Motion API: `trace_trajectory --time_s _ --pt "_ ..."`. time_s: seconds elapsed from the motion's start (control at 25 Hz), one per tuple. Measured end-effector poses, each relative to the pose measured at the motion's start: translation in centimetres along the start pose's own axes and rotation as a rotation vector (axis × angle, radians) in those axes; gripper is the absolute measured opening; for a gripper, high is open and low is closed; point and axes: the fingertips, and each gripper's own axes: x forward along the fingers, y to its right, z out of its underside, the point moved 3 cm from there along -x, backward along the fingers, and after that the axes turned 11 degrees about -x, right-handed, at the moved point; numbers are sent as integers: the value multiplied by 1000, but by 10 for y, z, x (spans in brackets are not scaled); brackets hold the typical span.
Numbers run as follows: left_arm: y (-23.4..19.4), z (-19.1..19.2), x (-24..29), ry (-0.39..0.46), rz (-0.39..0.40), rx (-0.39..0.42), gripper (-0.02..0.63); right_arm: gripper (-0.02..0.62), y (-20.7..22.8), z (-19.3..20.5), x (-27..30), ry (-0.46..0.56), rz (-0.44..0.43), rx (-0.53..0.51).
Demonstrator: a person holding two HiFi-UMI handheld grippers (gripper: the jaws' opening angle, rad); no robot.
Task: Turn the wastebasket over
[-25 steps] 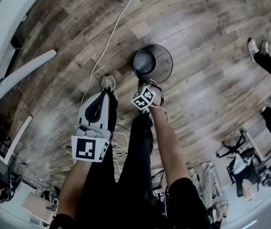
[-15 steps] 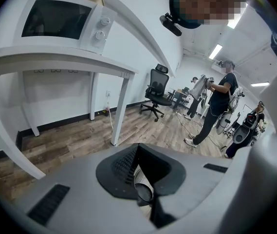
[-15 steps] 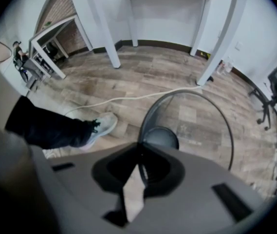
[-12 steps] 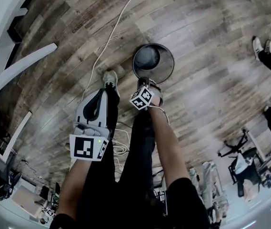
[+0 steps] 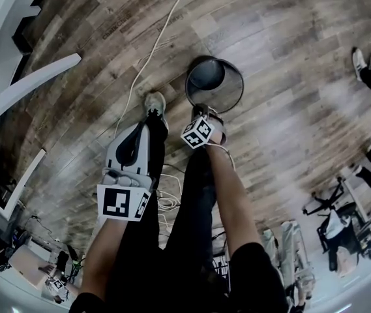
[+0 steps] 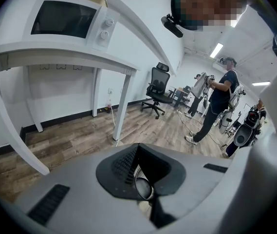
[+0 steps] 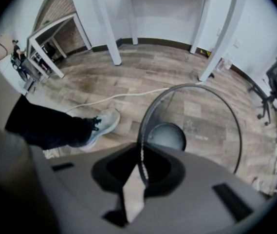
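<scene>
A black wire-mesh wastebasket (image 5: pixel 227 100) stands upright on the wooden floor with its open rim up and its round bottom (image 7: pixel 166 136) showing inside. My right gripper (image 5: pixel 202 113) points steeply down at the near edge of the rim. In the right gripper view the thin rim (image 7: pixel 140 152) runs through the gap of the right gripper (image 7: pixel 136 179). Its jaws are opening, and floor shows beside the rim. My left gripper (image 5: pixel 145 125) hangs to the left, beside the leg, apart from the basket, with its jaws together and nothing in them. The basket shows through the left gripper (image 6: pixel 145 206) slot.
A grey shoe (image 5: pixel 154 103) stands just left of the basket. A white cable (image 5: pixel 147 57) runs across the floor behind it. White desk legs (image 5: pixel 32 90) lie at the left. Another person (image 6: pixel 221 96) and an office chair (image 6: pixel 157 89) are farther off.
The basket stays upright on the floor. Both grippers have sunk slightly, the right one staying at the basket's near rim. The picture has shifted a little.
</scene>
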Motion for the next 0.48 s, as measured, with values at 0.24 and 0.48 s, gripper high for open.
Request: trace_trajectory --time_s 0.24,0.48 --pt "-4 1 -3 14 0 16 34 57 -2 -1 1 8 15 0" --pt "1 2 -9 24 -2 10 34 95 -2 0 -2 13 -5 32"
